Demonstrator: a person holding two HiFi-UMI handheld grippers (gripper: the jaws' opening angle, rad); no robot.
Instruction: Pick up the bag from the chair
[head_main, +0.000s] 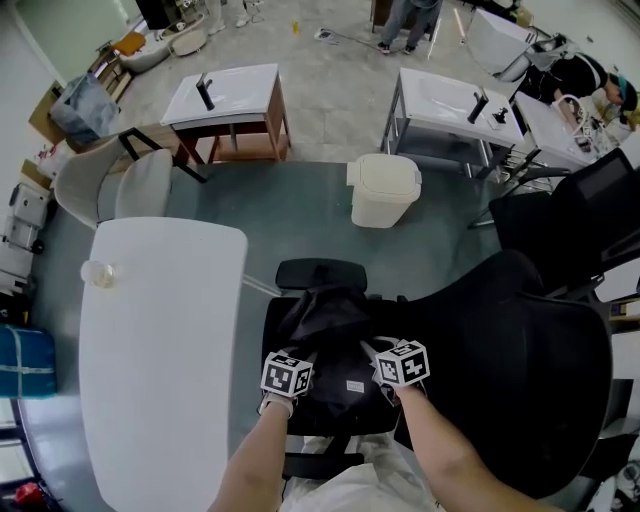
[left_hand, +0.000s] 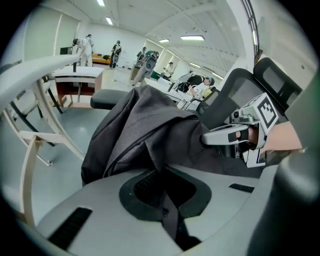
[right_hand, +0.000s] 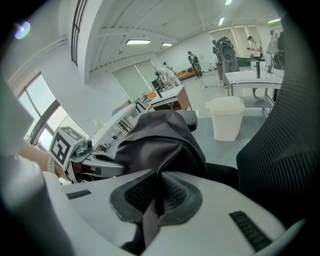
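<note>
Grey floor (head_main: 300, 205), white table (head_main: 160, 360), cream bin (head_main: 384, 190), ceiling strip lights (left_hand: 192, 37).

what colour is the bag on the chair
The bag is dark grey to black, clearest in the left gripper view.

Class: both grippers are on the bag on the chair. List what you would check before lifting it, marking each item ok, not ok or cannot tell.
1. Left gripper shut on bag fabric: ok.
2. Right gripper shut on bag fabric: ok.
3. Grips spaced apart, one on each side of the bag: ok.
4. Bag not snagged on the chair: cannot tell.
5. Bag closed, so nothing spills: cannot tell.
</note>
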